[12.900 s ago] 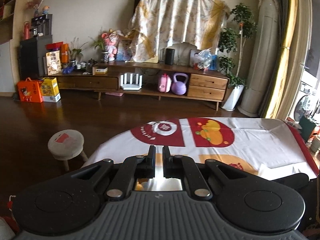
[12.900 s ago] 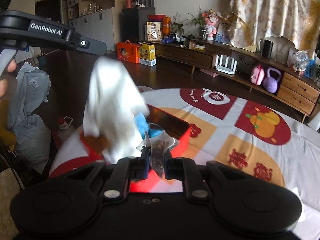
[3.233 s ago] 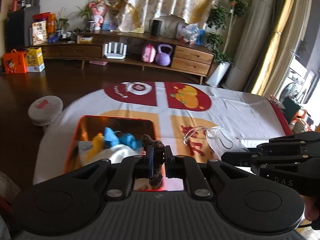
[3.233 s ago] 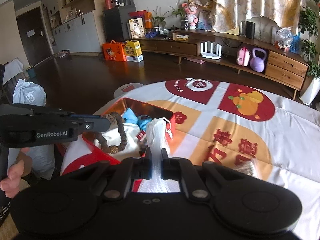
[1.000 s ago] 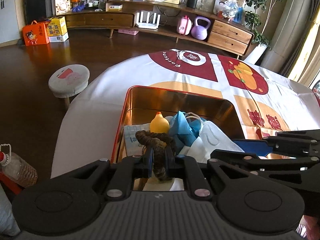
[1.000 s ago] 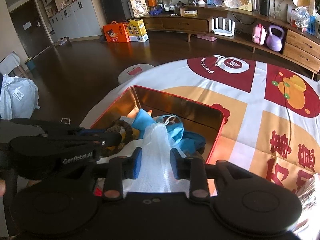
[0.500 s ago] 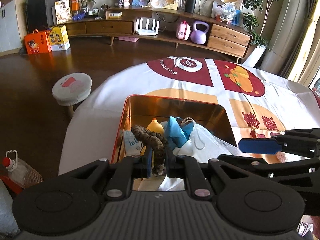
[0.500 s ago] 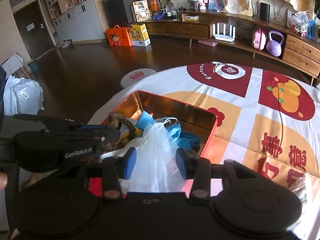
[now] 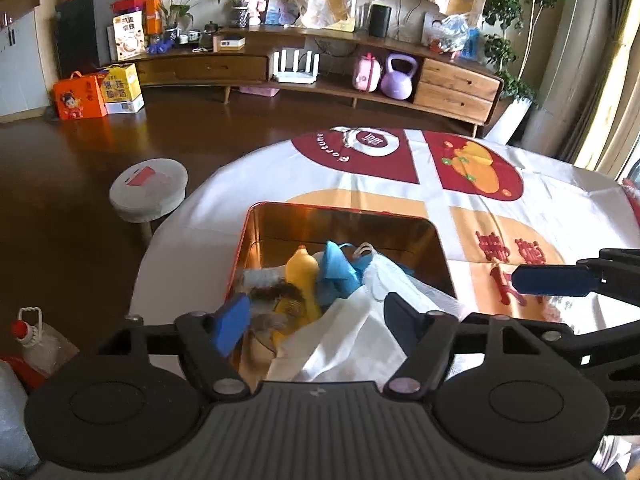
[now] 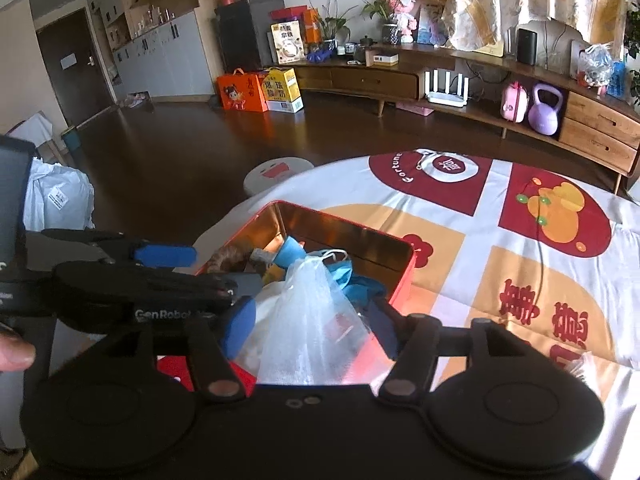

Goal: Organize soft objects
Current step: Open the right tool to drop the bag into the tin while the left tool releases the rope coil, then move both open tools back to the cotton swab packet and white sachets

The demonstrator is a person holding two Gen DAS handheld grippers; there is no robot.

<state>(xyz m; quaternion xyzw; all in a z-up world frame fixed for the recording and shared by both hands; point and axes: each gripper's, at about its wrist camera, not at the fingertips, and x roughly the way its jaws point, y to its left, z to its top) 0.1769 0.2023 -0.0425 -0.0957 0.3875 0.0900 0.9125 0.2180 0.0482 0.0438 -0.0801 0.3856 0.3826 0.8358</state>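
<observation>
1. Standing spread, the left tool (image 9: 316,318) has just been opening; its blue pads flank a blurred brown beaded loop (image 9: 272,300) without pressing it
2. The right tool (image 10: 310,320) has just been opening too, its jaws apart around a crinkly translucent bag (image 10: 312,320) that no pad pinches
3. A rectangular red tin (image 9: 348,226) with a glossy copper inside sits on the cloth-covered bench (image 9: 532,196)
4. Inside the tin lie a smooth yellow gourd-shaped toy (image 9: 302,272), crumpled blue cloth (image 9: 336,268) and soft white fabric (image 9: 360,340)
5. A thumb (image 10: 14,350) shows at the right view's left edge
</observation>
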